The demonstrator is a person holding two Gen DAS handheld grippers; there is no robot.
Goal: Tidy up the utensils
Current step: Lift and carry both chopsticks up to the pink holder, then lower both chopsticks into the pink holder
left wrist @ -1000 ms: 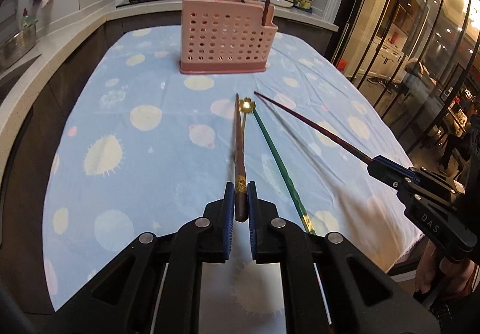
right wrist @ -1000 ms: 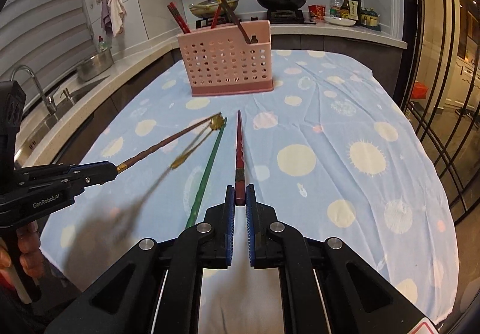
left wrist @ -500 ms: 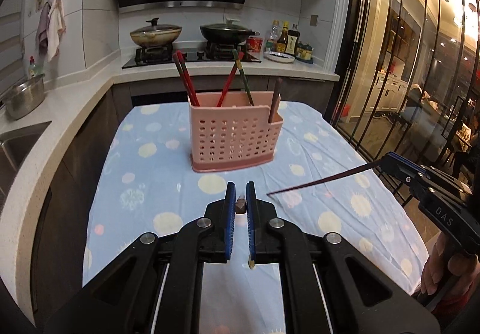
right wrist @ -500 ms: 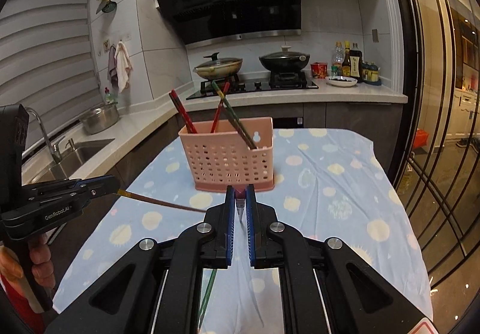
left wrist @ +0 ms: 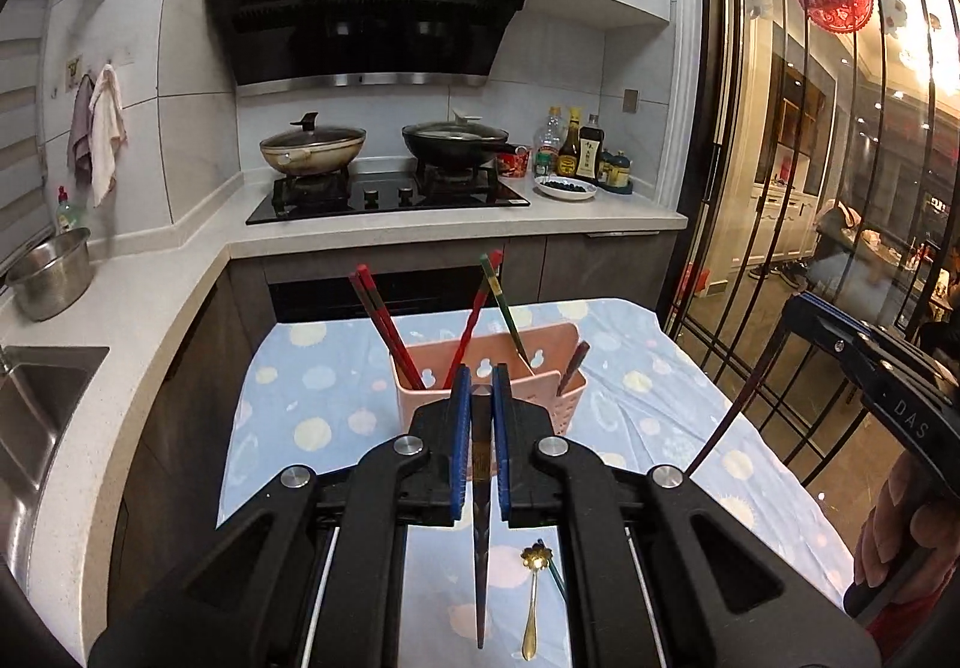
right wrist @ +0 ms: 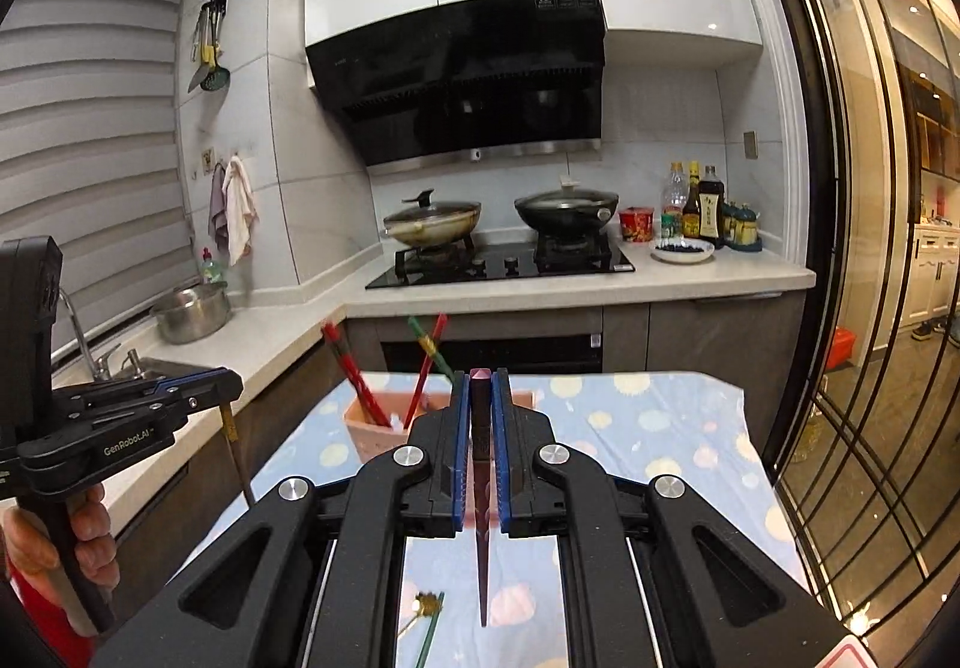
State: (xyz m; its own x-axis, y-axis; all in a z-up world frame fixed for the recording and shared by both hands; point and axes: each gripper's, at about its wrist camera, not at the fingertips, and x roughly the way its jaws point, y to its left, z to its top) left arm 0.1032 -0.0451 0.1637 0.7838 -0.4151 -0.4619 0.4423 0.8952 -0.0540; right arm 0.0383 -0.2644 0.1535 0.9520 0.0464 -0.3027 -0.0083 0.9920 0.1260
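My left gripper is shut on a dark brown chopstick that hangs point-down above the table. My right gripper is shut on a dark red chopstick, also hanging point-down. The pink perforated utensil holder stands on the table beyond both grippers, with several chopsticks in it; it also shows in the right wrist view. A gold spoon and a green chopstick lie on the cloth below. Each gripper shows in the other's view, left and right.
The table carries a blue cloth with pale dots. A counter with a sink and steel pot runs along the left. A stove with two pans is behind. Glass doors stand at the right.
Both grippers have risen and tilted upward, lifting their chopsticks off the cloth until they hang point-down. The view has swung from the table up to the kitchen wall.
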